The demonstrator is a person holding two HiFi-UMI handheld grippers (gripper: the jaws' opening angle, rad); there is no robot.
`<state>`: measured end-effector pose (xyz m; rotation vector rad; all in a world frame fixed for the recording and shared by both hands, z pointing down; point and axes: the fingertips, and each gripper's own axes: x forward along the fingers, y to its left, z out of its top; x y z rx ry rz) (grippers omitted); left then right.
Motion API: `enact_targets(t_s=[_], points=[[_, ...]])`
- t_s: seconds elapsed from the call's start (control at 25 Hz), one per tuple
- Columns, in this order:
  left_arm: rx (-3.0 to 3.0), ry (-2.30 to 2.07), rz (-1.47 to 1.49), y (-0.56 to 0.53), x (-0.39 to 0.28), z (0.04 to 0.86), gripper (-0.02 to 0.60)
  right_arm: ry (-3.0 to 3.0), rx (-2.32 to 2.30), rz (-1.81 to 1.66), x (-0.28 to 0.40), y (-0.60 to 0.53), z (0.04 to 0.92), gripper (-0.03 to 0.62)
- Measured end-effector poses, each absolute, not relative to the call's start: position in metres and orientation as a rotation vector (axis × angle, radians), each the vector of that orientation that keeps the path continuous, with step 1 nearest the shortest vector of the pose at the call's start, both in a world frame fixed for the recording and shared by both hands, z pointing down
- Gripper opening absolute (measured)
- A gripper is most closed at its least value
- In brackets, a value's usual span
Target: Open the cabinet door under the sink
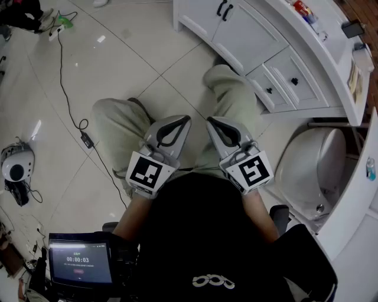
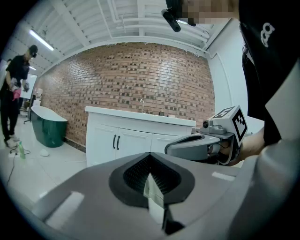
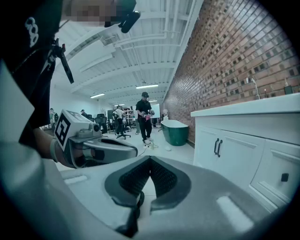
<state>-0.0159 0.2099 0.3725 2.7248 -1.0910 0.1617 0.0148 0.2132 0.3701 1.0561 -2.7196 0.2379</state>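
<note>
Well beyond the left claw [image 1: 186, 120] and right claw [image 1: 210, 121], both closed empty, stands the cabinet door [image 1: 251, 36].

Cabinet doors [image 1: 242, 32], 1 o'clock in head view: white; handles [image 1: 224, 10] black. Brick wall [image 2: 136, 79]: red-brown, pale joints. Bathtub [image 2: 48, 126], 9 o'clock: dark green. Left gripper [image 1: 184, 120] and right gripper [image 1: 211, 121]: grey; marker cubes [image 1: 146, 173] black-and-white squares. Trousers [image 1: 118, 121]: khaki.
</note>
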Motion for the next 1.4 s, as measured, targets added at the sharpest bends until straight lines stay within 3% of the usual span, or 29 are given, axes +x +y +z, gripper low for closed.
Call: enact_targets(t_s=[1.4], points=[[2.703, -1.101, 0.203, 0.085, 0.001, 0.388, 0.015, -2.690, 1.146, 0.276, 0.059, 0.092, 0.384, -0.009]])
